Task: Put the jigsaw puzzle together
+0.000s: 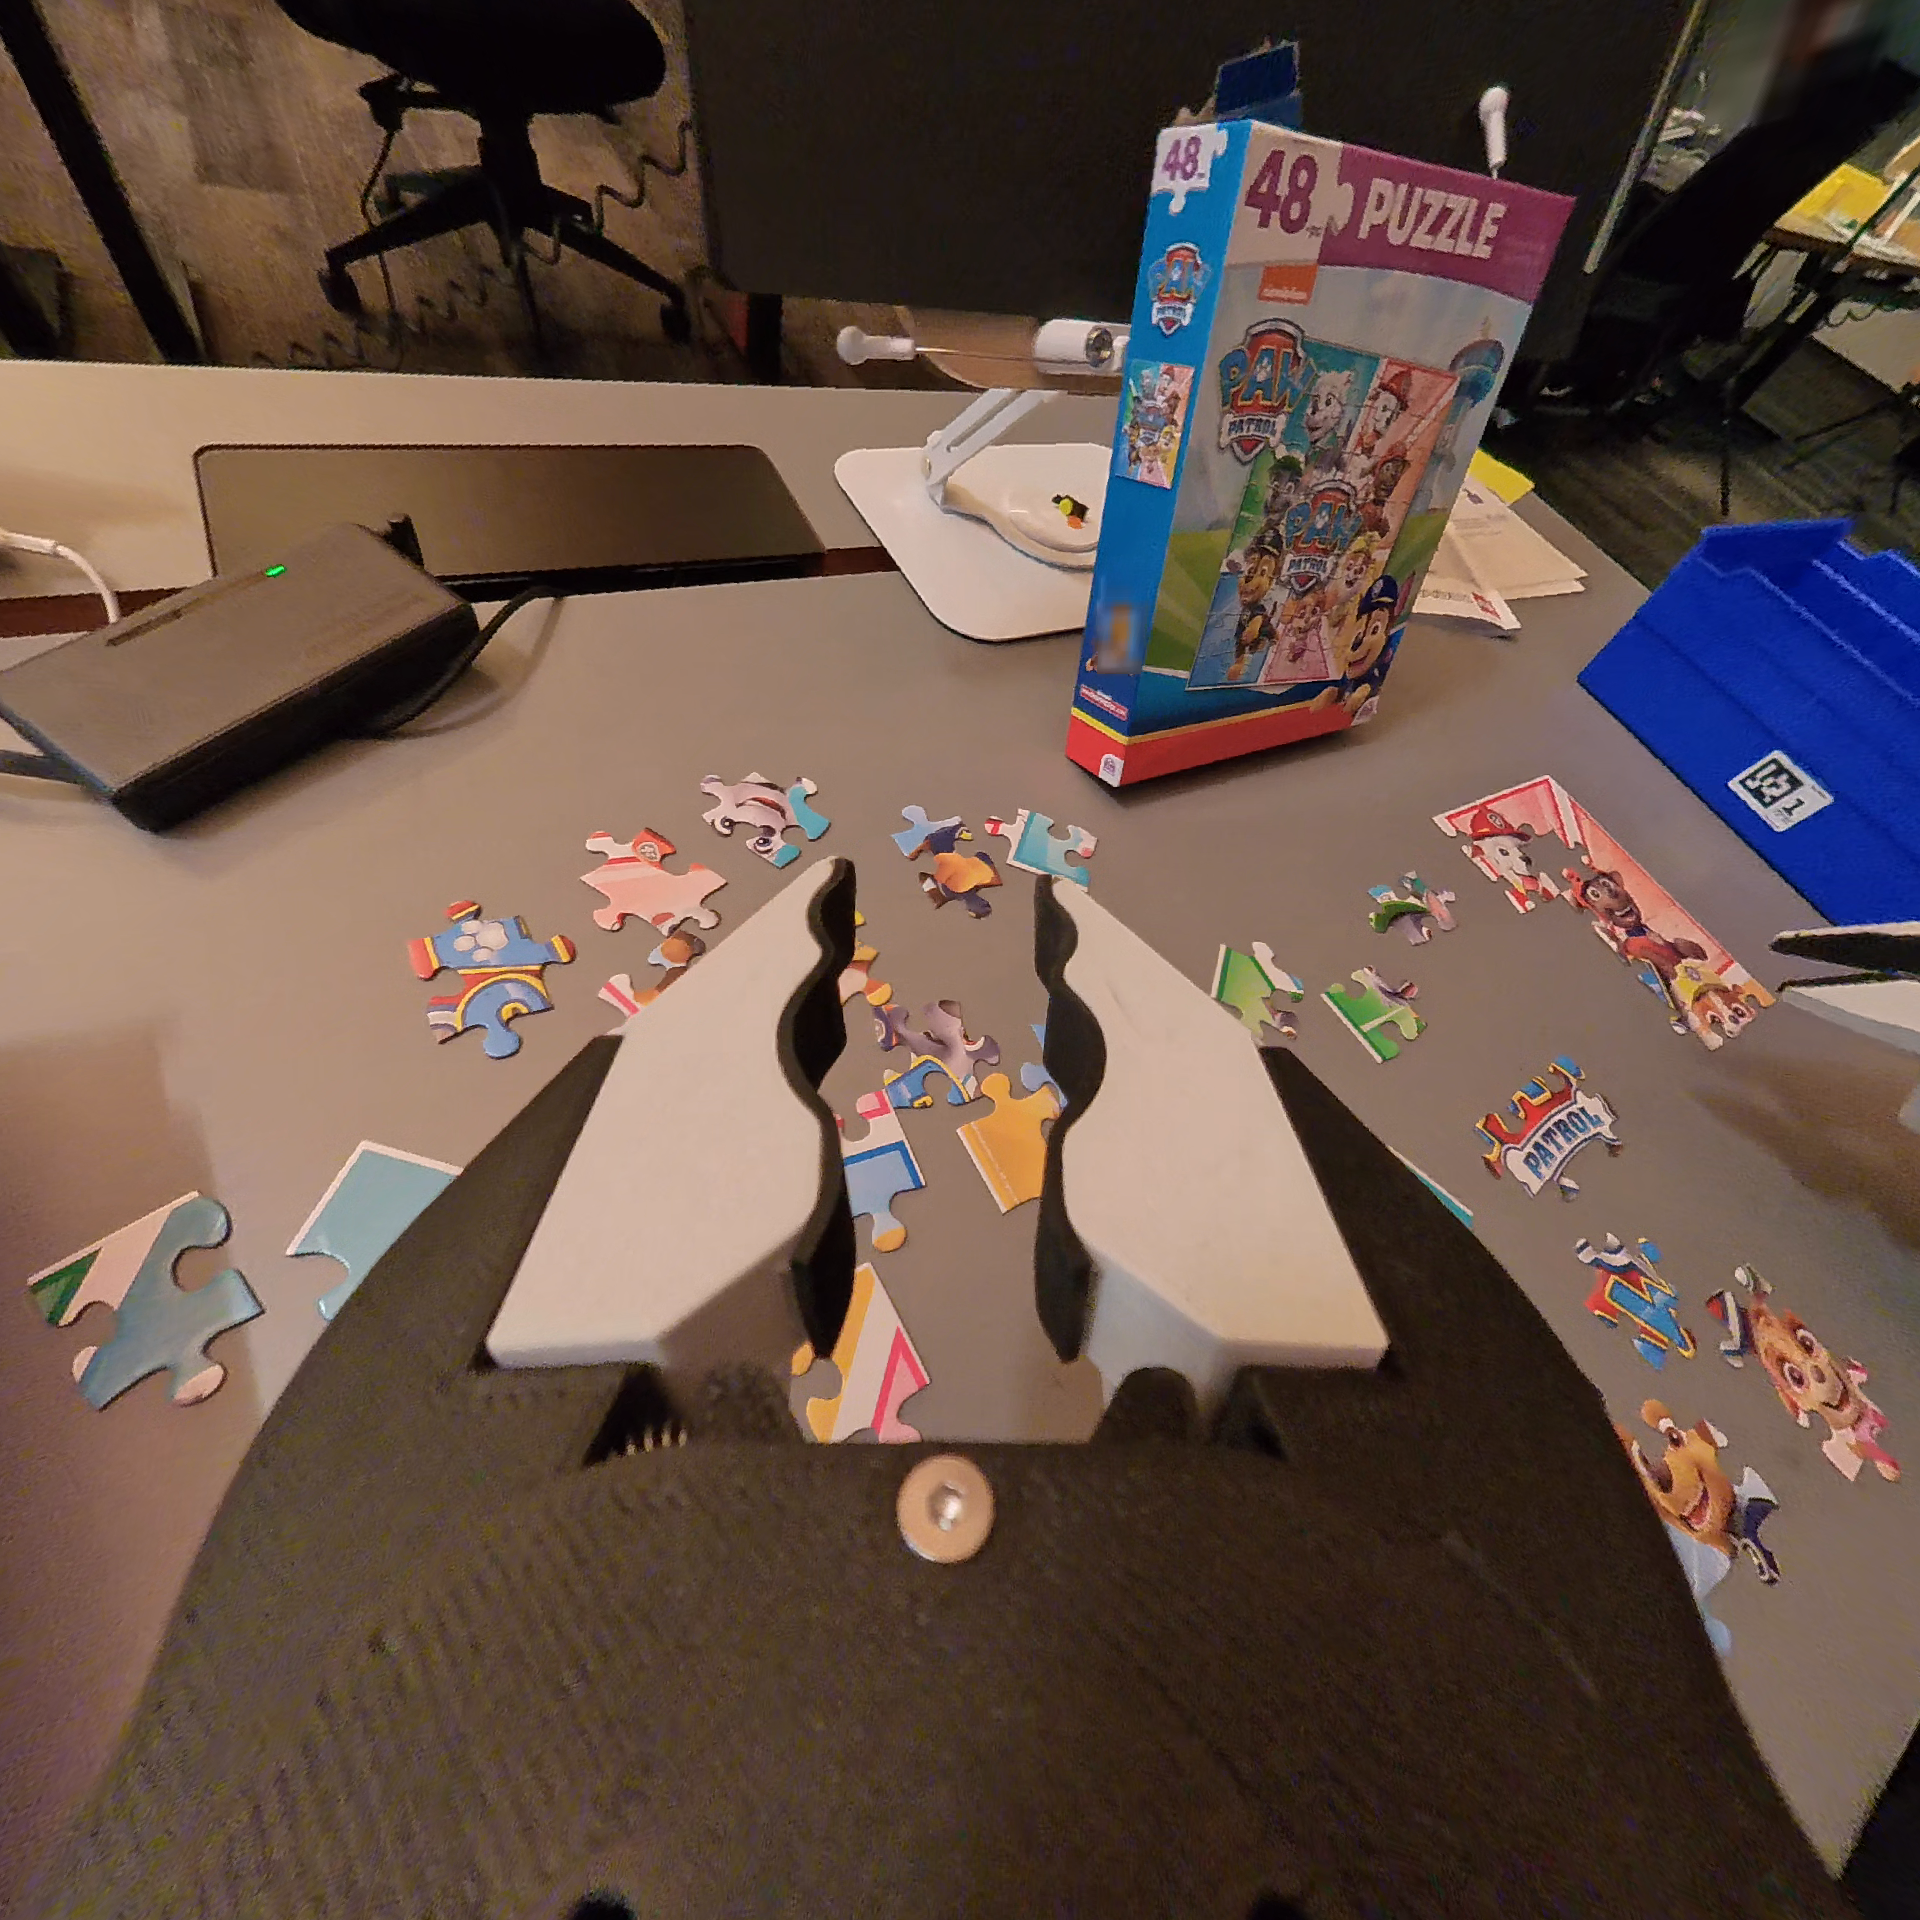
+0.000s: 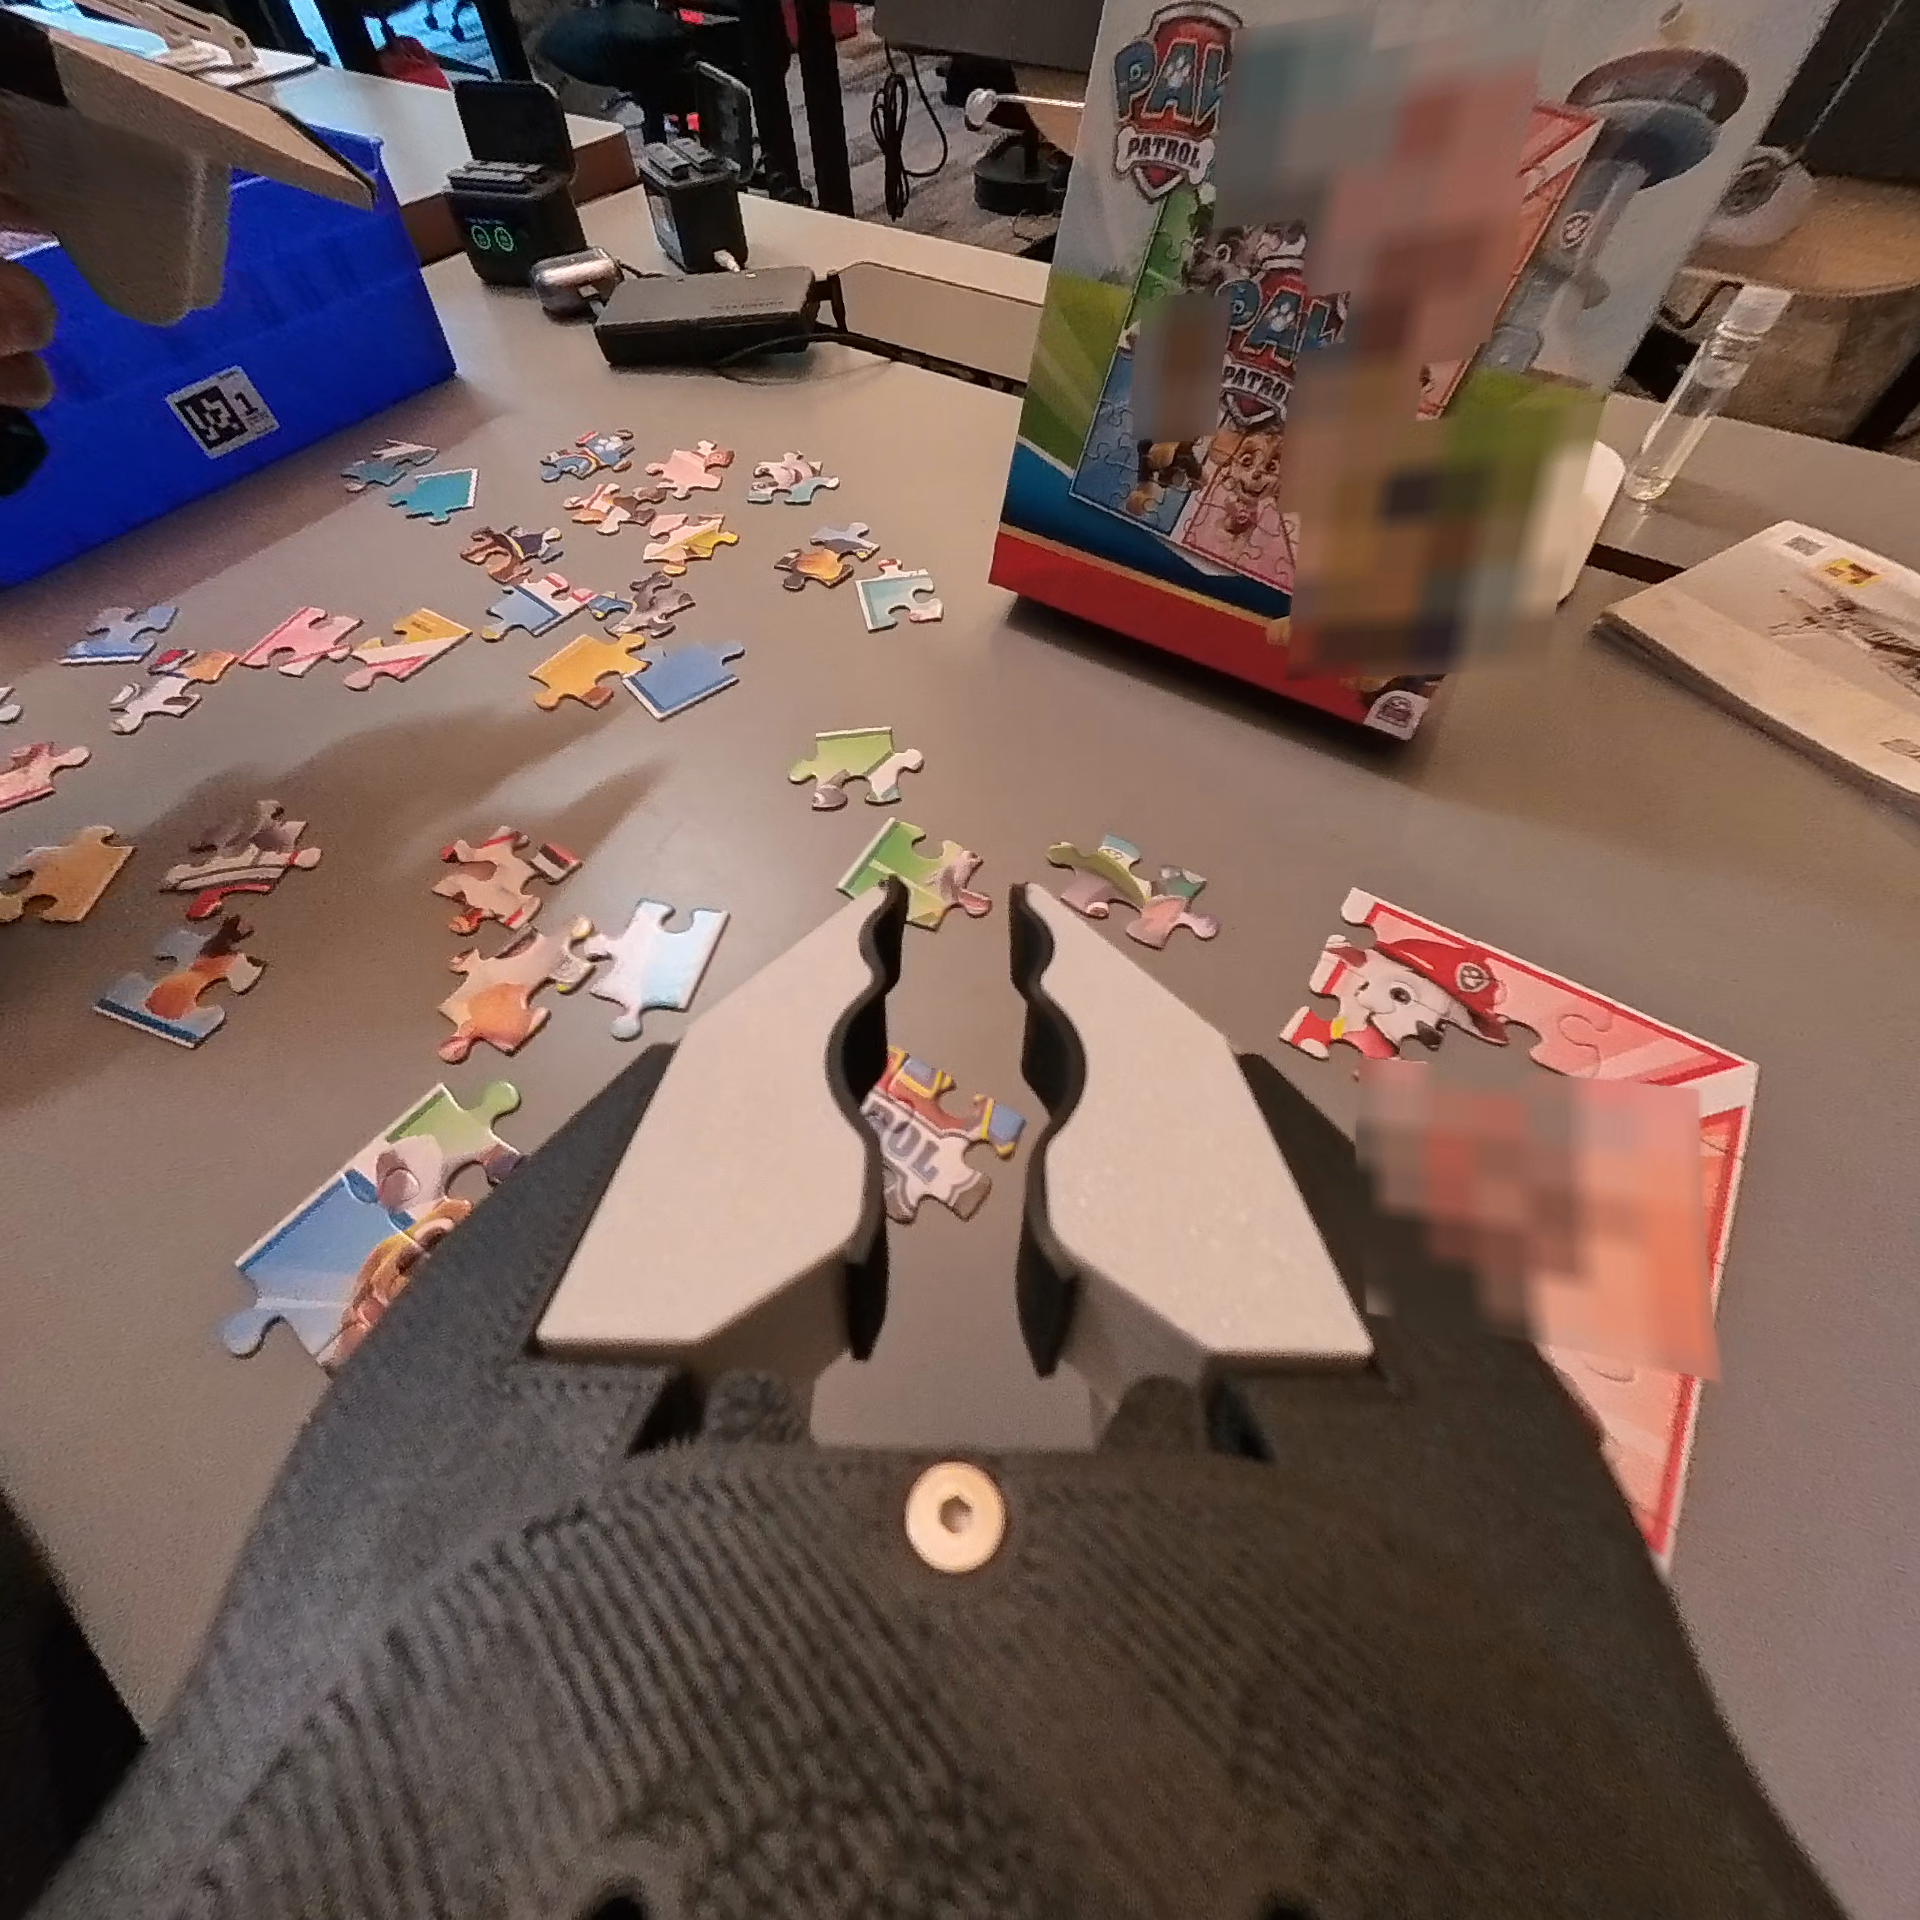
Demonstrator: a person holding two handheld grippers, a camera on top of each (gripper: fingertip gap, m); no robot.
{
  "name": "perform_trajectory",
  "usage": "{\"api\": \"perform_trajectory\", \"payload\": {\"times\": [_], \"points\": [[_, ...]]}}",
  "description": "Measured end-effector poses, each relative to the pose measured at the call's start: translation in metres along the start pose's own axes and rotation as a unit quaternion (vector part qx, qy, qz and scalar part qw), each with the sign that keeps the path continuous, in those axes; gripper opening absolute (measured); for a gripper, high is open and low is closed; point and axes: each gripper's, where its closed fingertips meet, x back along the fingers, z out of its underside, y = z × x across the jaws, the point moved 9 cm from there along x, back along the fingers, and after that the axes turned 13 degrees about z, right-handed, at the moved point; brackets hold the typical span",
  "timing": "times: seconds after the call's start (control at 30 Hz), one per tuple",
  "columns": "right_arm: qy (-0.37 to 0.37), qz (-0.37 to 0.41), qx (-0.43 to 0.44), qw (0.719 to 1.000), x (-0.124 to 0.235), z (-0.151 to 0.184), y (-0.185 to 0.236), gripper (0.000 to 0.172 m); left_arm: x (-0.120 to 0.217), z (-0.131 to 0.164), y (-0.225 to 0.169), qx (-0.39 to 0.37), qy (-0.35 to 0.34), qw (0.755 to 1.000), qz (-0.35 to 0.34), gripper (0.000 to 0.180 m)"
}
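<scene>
Right gripper jaws parted over grey table, scattered puzzle pieces, green piece at tips, puzzle box behind

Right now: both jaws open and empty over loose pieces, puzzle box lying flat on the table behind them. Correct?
One error: the puzzle box stands upright on the table, not flat; the left wrist view shows it on its red bottom end. The rest holds: the left gripper and right gripper are open and empty over loose pieces.
</scene>
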Motion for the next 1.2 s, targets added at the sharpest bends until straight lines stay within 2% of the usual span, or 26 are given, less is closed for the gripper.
{"api": "perform_trajectory", "payload": {"times": [0.63,0.87,1.03,1.2], "points": [[0.009,-0.03,-0.003,0.999,-0.022,-0.004,0.013,0.019,0.015,0.009,0.028,0.036,-0.012,0.999,-0.034,0.033],[-0.013,-0.069,-0.063,0.996,-0.022,-0.01,0.011,0.02,0.015,0.014,0.037,0.053,-0.01,0.997,-0.054,0.034],[-0.014,-0.078,-0.078,0.994,-0.024,-0.009,0.008,0.02,0.015,0.019,0.041,0.071,0.009,0.997,-0.042,0.028],[-0.011,-0.079,-0.076,0.994,-0.026,-0.007,0.008,0.021,0.021,0.018,0.046,0.074,-0.009,0.996,-0.058,0.029]]}}
